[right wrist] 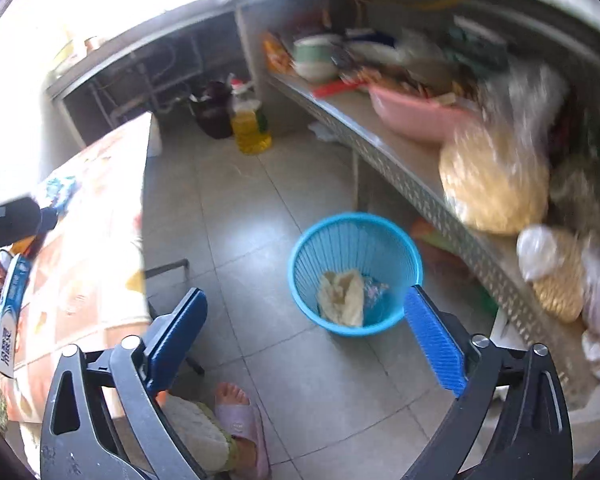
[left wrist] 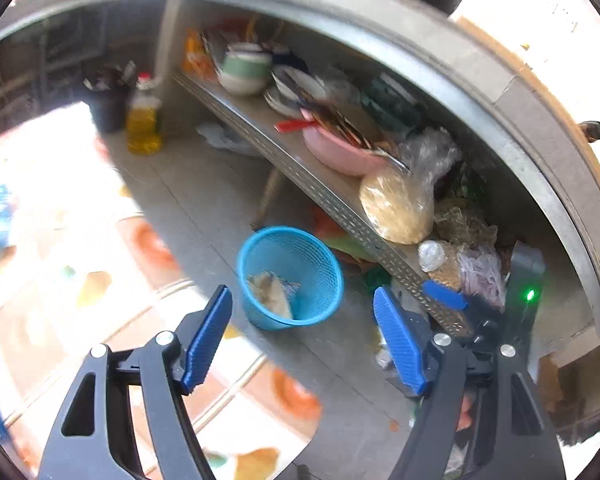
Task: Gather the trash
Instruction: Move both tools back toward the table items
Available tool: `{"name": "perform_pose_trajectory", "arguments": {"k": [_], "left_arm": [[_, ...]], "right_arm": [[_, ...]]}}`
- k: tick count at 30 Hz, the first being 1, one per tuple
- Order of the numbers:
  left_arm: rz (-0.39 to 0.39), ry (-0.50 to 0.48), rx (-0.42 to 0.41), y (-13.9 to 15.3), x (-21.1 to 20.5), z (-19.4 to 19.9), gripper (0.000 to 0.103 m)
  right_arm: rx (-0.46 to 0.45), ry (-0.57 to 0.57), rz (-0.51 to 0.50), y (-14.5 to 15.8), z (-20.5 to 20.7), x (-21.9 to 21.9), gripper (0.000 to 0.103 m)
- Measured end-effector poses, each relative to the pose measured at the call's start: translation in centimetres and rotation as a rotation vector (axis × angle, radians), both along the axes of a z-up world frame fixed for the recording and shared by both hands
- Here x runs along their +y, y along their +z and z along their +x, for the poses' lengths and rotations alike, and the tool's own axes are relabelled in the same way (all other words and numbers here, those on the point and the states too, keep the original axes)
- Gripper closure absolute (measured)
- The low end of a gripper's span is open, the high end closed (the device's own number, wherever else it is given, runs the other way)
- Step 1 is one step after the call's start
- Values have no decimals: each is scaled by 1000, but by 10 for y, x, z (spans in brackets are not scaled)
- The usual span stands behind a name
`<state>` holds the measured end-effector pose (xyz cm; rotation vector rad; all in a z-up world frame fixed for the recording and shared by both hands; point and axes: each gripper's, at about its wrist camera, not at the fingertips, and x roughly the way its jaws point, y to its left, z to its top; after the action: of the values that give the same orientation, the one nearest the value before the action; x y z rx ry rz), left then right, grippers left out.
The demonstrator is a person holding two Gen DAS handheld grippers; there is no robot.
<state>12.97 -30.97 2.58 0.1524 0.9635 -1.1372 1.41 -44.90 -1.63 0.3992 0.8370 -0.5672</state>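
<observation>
Two views are given over a grey tiled floor, both aimed downward. A long metal shelf is seen running from 12 o'clock down to 4 o'clock in the right wrist view, crowded with bowls, a pink basin and clear bags of grain. A table with a patterned orange cloth is found at 9 o'clock there, a blue-and-white box lying on it near the edge. A blue plastic basket is seen standing on the floor just beside the shelf, near centre in both views. Crumpled pale trash is seen lying inside it, at the bottom, with a small bluish scrap touching it on the right. A bottle of yellow oil is spotted at 11 o'clock on the floor, a dark jar just beside it. A foot in a pink slipper is caught at 6 o'clock. The right hand-held gripper is held above the floor with its jaws spread very wide, nothing between them. The left hand-held gripper is likewise seen parted wide and empty, the basket framed between its fingers but well below.
</observation>
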Motion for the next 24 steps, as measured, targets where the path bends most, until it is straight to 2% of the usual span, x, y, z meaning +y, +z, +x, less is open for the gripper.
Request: {"name": "perform_pose_trajectory", "arguments": {"k": [8,14,17,24], "left_arm": [[-72,127,-64,26,96,-2,28],[-99,241,-108,27,164,-9,22],[-106,298,-123,23,198,-13,21],[-108,431,-190,9,276,-20,16]], "right_arm": [[1,124,-145,46,38,52,8],[6,284,-228,65,59,101,8],[-4,356,-232,70,69,119,8],[-84,512,-167,82,96,164,8]]}}
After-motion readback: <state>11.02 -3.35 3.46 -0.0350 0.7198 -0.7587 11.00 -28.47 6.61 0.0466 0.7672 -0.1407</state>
